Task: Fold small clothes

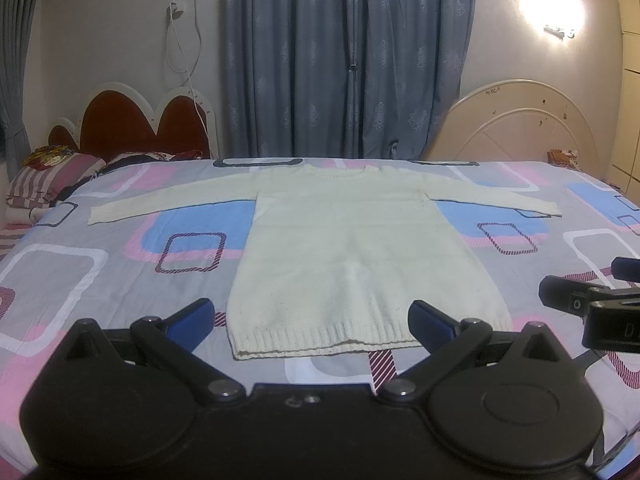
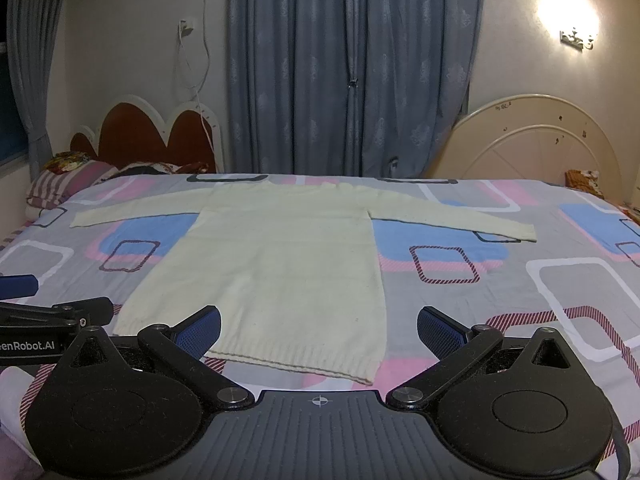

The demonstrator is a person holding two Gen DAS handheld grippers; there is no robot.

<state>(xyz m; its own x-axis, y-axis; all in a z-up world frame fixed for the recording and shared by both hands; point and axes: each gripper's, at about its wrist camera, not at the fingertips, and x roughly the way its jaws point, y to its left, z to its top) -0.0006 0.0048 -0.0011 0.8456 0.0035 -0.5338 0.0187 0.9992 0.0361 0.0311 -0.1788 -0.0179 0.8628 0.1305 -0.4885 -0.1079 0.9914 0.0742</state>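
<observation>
hovering low over the near edge of the bed, both tools w/ nothing in them. the left gripper [image 1: 311,320] has its blue pads [image 1: 192,317] spread wide, jaws well apart, and the ribbed hem of the sweater [image 1: 360,248] lies between and just beyond them, not touched. the right gripper [image 2: 318,326] is the same story: blue pads [image 2: 440,330] wide apart, empty, sitting over the hem's right-hand half. in the left wrist view the right tool pokes in at the far right edge; in the right wrist view the left tool shows at the far left, so the two sit side by side, near each other.

the sweater is cream knit, spread flat face-up on the bed, hem toward the tools, neckline toward the far side, both long sleeves stretched straight out to the sides. under it, the bedsheet [image 1: 80,272] is grey w/ pink, blue and white rounded squares. striped pillows [image 1: 52,184] are piled at the far left by a red and white headboard [image 1: 132,120]. a cream arched headboard [image 1: 520,124] leans at the far right. blue-grey curtains [image 1: 344,60] hang behind, a white cable [image 1: 188,60] dangles from a wall socket, and a wall lamp [image 1: 552,0] glares at upper right.
</observation>
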